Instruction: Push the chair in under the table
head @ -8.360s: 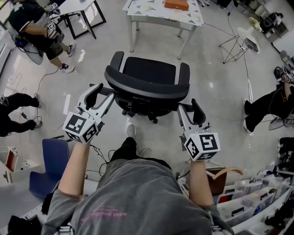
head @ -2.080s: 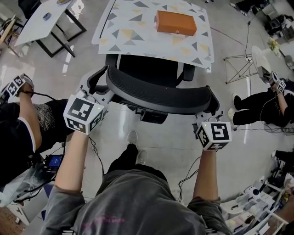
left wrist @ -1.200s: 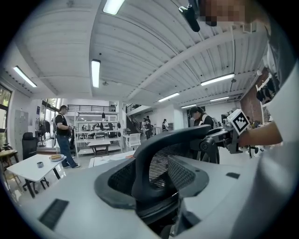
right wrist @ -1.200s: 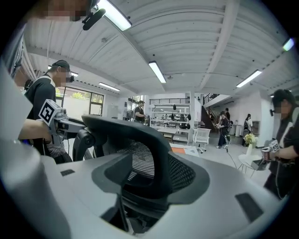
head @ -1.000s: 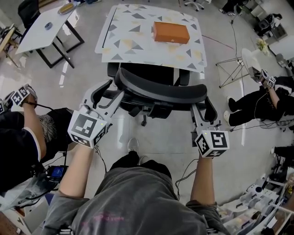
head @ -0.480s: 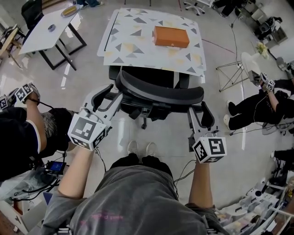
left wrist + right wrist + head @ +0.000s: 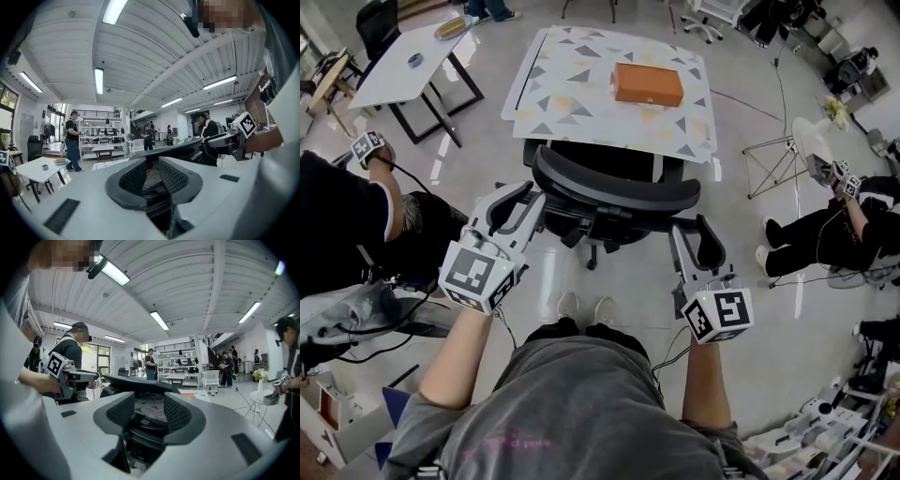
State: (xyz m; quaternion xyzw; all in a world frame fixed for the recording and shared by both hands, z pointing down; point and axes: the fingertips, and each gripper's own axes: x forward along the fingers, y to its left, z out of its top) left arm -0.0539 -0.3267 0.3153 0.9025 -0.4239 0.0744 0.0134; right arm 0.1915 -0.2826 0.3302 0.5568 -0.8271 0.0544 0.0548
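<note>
The black office chair (image 7: 609, 192) stands with its seat part-way under the table with the triangle-patterned top (image 7: 572, 89). An orange box (image 7: 649, 82) lies on that table. My left gripper (image 7: 517, 199) hovers just off the left end of the backrest, its jaws closing with nothing pressed between the pads. My right gripper (image 7: 694, 236) is by the right end of the backrest, a little behind it, jaws wide and starting to close, holding nothing. Both gripper views look level along the mesh backrest (image 7: 151, 174) (image 7: 149, 414) just ahead of the jaws.
A person in black (image 7: 342, 225) crouches at the left with cables on the floor. Another person (image 7: 830, 230) sits at the right near a folding stand (image 7: 773, 141). A white side table (image 7: 408, 56) stands at the upper left. Shelving (image 7: 844, 422) fills the lower right.
The chair has gone further in under the table. Both grippers have drawn back from the backrest toward me. The left jaws have narrowed.
</note>
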